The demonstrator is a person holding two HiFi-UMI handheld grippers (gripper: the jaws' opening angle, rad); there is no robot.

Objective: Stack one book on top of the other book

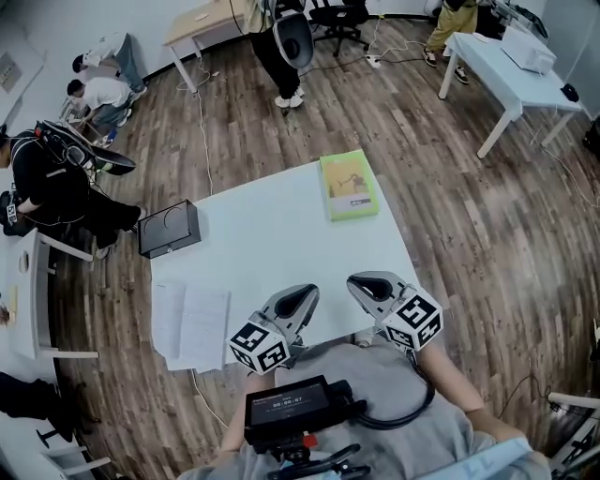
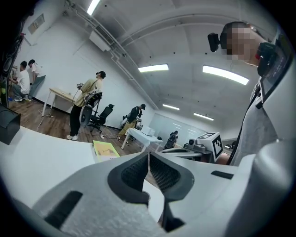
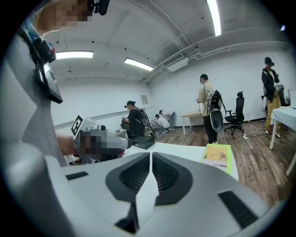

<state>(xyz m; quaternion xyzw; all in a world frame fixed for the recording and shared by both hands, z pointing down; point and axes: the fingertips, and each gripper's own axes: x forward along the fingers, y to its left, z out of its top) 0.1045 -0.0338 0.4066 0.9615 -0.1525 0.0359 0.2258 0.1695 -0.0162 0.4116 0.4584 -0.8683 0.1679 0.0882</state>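
Left tongs [image 2: 148, 155]: the two grey jaws are pressed together, their dark ribbed pads meeting along a thin seam, with nothing pinched between them. Right tongs [image 3: 151, 155]: likewise pressed together and empty. In the head view both tongs sit close to the person's chest at the near edge of the worktop [image 1: 272, 244], side by side and a little apart, their tips directed toward the far side. Each carries a cube with square markers at its rear: left cube [image 1: 260, 348], right cube [image 1: 414, 319]. A black device [image 1: 295, 408] hangs on the person's chest below them.

The white worktop is bare directly ahead of the tongs. The green-and-yellow book [image 1: 349, 185] lies flat at the far right corner, well apart from both tongs; whether a second book lies under it cannot be told. Loose white sheets [image 1: 192, 323] rest at the near left corner, partly over the edge. A black box [image 1: 169, 228] stands at the far left edge.

Beyond the worktop is a wood-plank floor [image 1: 469, 216]. A second white table [image 1: 506, 66] stands at the upper right, a light wooden desk [image 1: 202, 19] at the top, and a black office chair [image 1: 339, 19] beside it. Several people stand or crouch around the edges of the room.
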